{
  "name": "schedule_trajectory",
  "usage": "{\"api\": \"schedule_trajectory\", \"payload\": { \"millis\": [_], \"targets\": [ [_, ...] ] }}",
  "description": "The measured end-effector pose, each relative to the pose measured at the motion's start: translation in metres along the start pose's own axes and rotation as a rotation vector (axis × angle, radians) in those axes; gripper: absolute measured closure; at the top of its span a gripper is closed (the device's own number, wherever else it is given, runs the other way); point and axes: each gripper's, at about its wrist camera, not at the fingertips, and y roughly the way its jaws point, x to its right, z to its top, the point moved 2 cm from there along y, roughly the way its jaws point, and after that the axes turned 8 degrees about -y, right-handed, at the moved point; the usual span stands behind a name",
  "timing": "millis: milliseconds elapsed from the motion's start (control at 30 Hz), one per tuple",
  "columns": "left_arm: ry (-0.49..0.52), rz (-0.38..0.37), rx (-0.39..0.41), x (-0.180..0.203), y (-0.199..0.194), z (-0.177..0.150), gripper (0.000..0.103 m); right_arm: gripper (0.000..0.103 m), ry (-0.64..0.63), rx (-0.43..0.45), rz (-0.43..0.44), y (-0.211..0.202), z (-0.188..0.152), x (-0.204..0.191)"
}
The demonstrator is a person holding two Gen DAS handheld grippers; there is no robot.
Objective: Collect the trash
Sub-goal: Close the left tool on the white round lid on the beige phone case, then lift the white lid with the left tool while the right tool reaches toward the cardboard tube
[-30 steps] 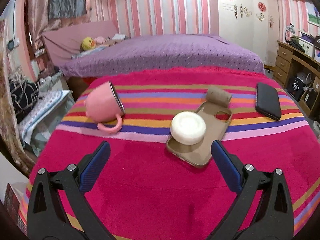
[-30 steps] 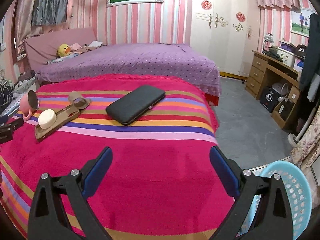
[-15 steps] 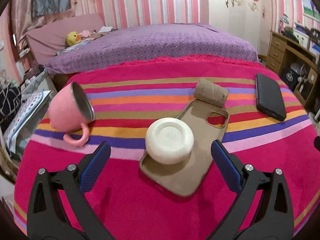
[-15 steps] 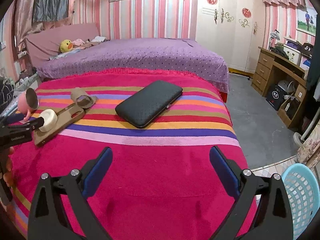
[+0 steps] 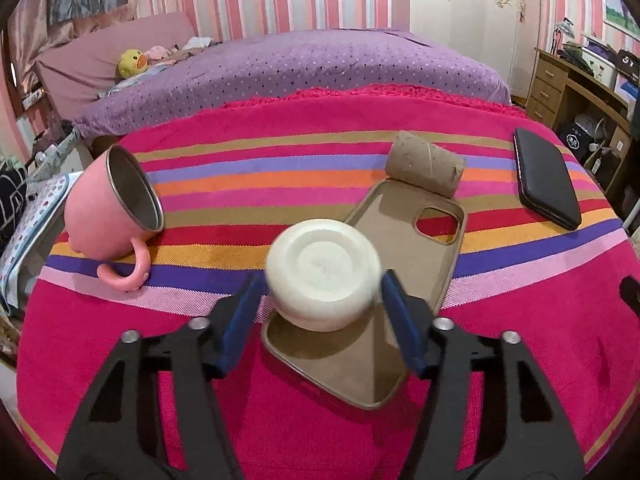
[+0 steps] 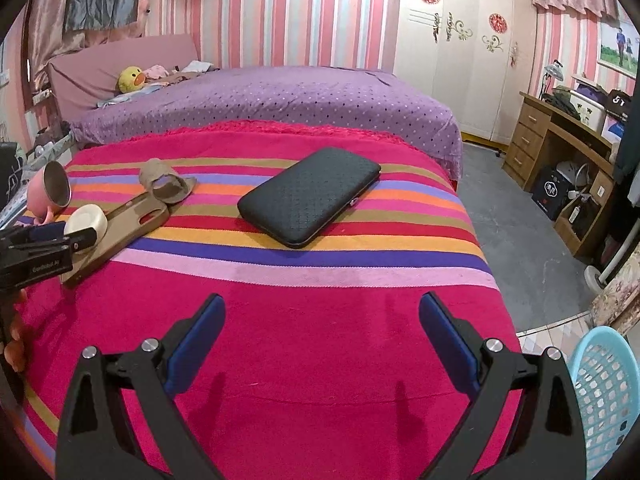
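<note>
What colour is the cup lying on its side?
Pink, with a silvery inside; the cup shows best in the left wrist view.

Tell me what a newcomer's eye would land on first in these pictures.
First, the left gripper closed around a round white soap bar that sits on a tan phone case, near the front of the loud pink striped blanket. Next, the pink mug tipped on its side to the left and the cardboard tube beyond the case. In the right wrist view, the right gripper hangs open, with a black wallet mid-blanket.
</note>
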Motion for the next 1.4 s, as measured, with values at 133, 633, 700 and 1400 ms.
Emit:
{"api": "schedule_trajectory", "payload": {
  "millis": [133, 633, 700, 1400],
  "targets": [
    [-0.006, -0.004, 0.022, -0.002, -0.004, 0.002, 0.045, 0.008, 0.007, 0.002, 0.003, -0.001, -0.001, 0.000],
    [-0.091, 0.059, 0.147, -0.065, -0.046, 0.026, 0.059, 0.008, -0.107, 0.022, 0.056, 0.013, 0.030, -0.055],
    [-0.110, 0.072, 0.146, -0.076, -0.046, 0.028, 0.061, 0.008, -0.130, 0.031, 0.067, 0.019, 0.040, -0.066],
    [-0.054, 0.056, -0.020, -0.075, -0.018, -0.017, 0.012, 0.008, -0.110, -0.017, 0.114, 0.042, 0.039, -0.063]
  ]
}}
